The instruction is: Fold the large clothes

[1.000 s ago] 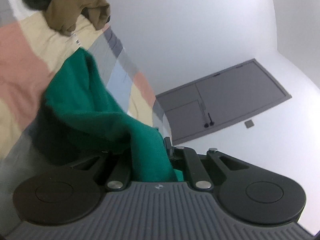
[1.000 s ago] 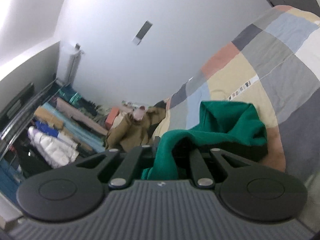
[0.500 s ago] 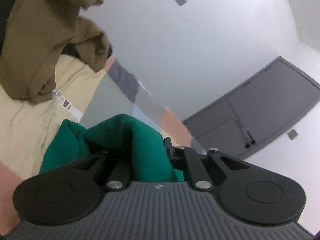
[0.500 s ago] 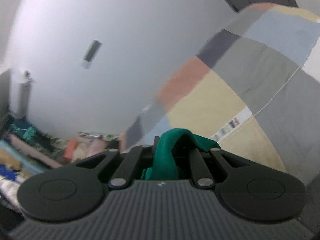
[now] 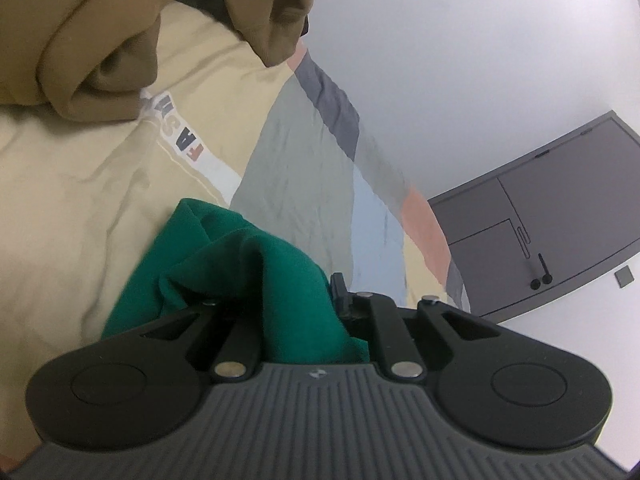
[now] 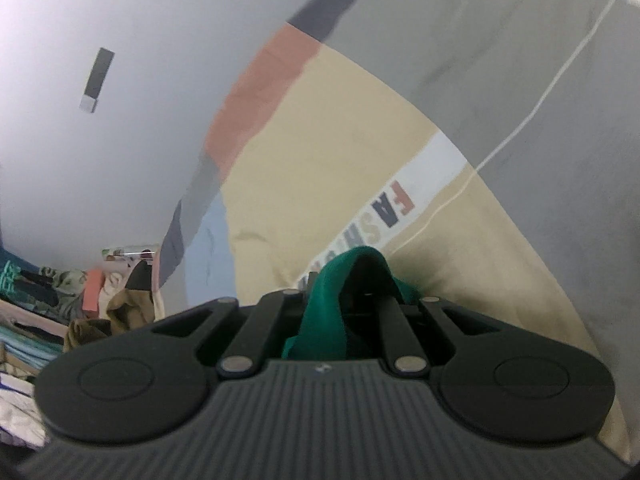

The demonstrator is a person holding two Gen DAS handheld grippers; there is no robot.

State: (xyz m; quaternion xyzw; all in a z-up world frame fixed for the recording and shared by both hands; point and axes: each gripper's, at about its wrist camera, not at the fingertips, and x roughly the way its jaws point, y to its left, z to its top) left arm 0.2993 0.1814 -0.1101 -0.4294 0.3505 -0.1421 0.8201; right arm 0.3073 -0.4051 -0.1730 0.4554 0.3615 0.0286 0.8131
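A green garment (image 5: 256, 276) is bunched in my left gripper (image 5: 296, 312), which is shut on it low over the patchwork bedspread (image 5: 100, 184). My right gripper (image 6: 344, 308) is shut on another part of the same green garment (image 6: 324, 300), close above the bedspread (image 6: 340, 152) near its "FASHION" label. Fabric hides both grippers' fingertips. Most of the garment is out of view.
A brown garment (image 5: 120, 28) lies heaped on the bed just beyond the left gripper. Stacks of folded clothes (image 6: 48, 300) sit at the far left in the right wrist view. A grey door (image 5: 552, 216) is in the white wall.
Both grippers have moved down and forward with the green garment, close to the bedspread. The brown garment is now much nearer to the left gripper. Less green fabric shows.
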